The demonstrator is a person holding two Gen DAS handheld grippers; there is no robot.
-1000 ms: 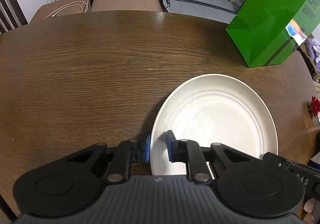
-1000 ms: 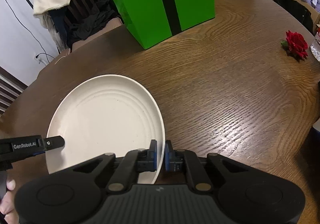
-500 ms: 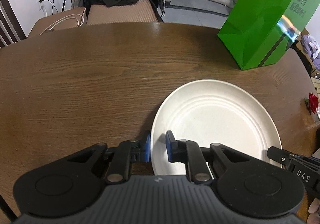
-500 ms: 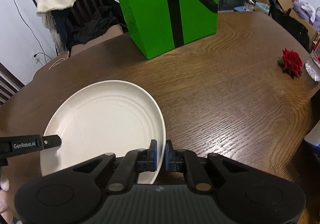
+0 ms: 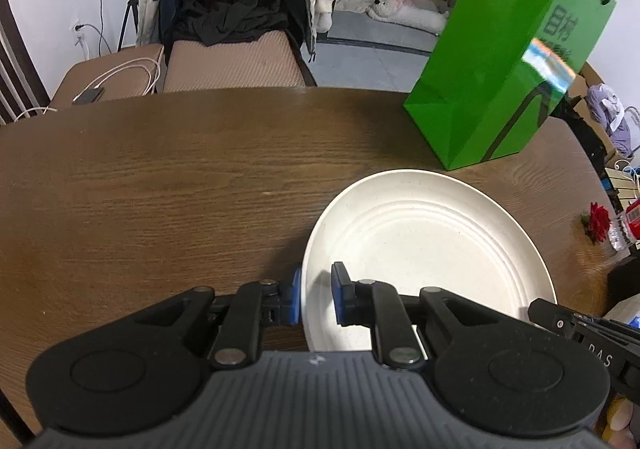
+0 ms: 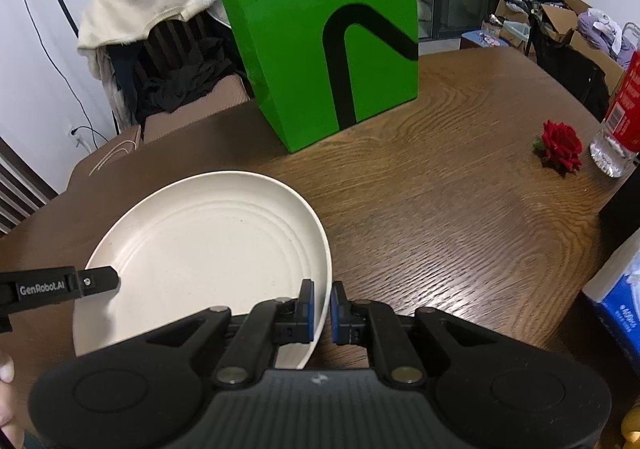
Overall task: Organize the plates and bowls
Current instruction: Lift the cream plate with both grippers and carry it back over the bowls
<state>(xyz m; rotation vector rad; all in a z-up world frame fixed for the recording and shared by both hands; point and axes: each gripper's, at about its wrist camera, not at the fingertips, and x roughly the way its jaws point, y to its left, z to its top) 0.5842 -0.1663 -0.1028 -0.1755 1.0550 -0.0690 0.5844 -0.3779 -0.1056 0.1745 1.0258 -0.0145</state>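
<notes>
Left wrist view: we have the left gripper pinched on the near left rim of the plate, one blue pad outside the rim, one inside. Right wrist view: the right gripper is clamped on the opposite rim, jaws nearly together with only the thin edge between them. Plate sits between our two grippers, above the tabletop; whether its far edge clears the wood we cannot tell.

Risks, as we judge them:
- Both holds are narrow pinches on a thin, sloping rim. If one hand leads the other, the plate may twist and slip from a pad.
- Squeezing inward from both sides could flex or pop the plate free.
- Green bag stands just beyond the plate; a forward carry could knock it over.
- Rose and bottle stand off to the right, well apart.

Materials: plate is round, matt cream, faintly speckled, shallow, with concentric ridges. Tabletop is dark wood with bold grain and a rounded edge. Bag is glossy, stiff, sharply creased.
</notes>
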